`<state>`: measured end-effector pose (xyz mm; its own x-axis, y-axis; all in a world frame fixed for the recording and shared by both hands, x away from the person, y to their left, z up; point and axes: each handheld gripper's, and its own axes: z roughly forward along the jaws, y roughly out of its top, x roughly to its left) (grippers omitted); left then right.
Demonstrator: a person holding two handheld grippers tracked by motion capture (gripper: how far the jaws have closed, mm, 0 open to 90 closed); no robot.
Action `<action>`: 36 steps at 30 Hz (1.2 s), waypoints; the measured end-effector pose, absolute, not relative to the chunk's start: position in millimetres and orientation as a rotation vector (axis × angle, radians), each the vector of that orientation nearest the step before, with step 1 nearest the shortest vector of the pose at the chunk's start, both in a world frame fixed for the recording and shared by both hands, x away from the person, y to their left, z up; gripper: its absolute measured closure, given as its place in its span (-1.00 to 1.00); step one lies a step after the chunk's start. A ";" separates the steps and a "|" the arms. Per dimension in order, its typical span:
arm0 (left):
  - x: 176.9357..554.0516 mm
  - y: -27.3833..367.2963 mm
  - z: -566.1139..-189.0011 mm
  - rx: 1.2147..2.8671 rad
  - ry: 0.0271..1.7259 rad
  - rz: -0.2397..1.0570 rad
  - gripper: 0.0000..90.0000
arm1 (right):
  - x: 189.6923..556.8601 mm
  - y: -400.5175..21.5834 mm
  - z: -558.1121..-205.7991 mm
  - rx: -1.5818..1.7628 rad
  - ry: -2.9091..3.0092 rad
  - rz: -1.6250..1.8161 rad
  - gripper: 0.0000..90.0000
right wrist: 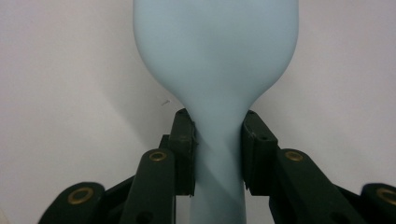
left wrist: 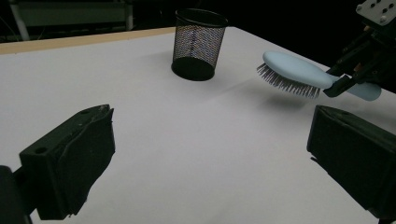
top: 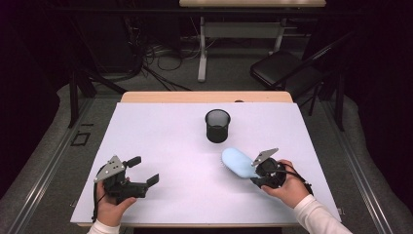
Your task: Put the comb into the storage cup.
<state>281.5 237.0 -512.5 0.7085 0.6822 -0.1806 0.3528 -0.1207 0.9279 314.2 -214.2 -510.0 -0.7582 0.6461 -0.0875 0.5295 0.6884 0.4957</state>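
Hairbrush [top: 235, 162] gripped outside mesh cup [top: 217, 125], bristles down

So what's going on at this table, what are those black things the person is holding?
A person holds a two-jaw tool in each hand. The right tool is clamped on the handle of a light blue hairbrush, holding it above the white table with its bristles facing down. A black mesh cup stands upright farther back, apart from the brush. The left tool sits with its jaws open and nothing between them.
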 end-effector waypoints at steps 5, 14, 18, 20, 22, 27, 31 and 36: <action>281.6 237.0 -512.6 1.728 0.831 0.346 -0.98 | 313.7 -212.3 -505.3 0.941 2.625 0.686 0.55; 281.7 237.2 -512.6 1.730 0.831 0.346 -0.98 | 313.9 -210.8 -496.4 0.934 2.591 0.729 0.55; 281.6 237.0 -512.8 1.730 0.831 0.345 -0.98 | 313.8 -210.8 -493.2 0.932 2.576 0.747 0.55; 281.6 237.0 -512.7 1.730 0.831 0.345 -0.98 | 313.9 -211.0 -491.5 0.932 2.567 0.757 0.55; 281.6 237.0 -512.7 1.730 0.830 0.346 -0.98 | 313.9 -210.8 -490.6 0.931 2.555 0.776 0.55; 281.6 237.0 -512.7 1.734 0.831 0.348 -0.98 | 313.3 -210.1 -487.3 0.936 2.532 0.803 0.55; 281.6 236.8 -512.7 1.733 0.831 0.349 -0.98 | 313.3 -208.0 -485.3 0.927 2.515 0.823 0.55; 281.8 237.0 -513.0 1.731 0.831 0.346 -0.98 | 313.0 -204.1 -482.8 0.917 2.495 0.850 0.55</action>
<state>281.8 237.0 -513.0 0.7083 0.6828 -0.1793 0.3532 -0.1228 0.9275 313.0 -204.1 -482.8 -0.7296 0.6744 -0.1134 0.4649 0.6108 0.6410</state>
